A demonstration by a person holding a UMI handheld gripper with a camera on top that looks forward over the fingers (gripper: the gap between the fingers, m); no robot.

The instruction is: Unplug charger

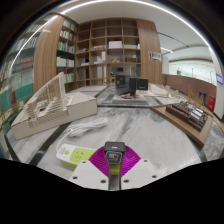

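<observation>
My gripper [114, 160] is shut on a small black charger [114, 150], held between the two magenta pads [100, 158]. A grey cable [114, 178] runs from the charger back between the fingers. A white power strip with a yellow-green face [73, 155] lies on the marble table [140, 125], just left of the fingers. The charger stands to the right of the strip and apart from it. A thin white cord [86, 127] lies on the table beyond the strip.
A white architectural model [45, 105] stands at the left of the table. A wooden tray-like model [188, 115] stands at the right. A black box [128, 88] sits further back. Wooden bookshelves [105, 50] line the far wall.
</observation>
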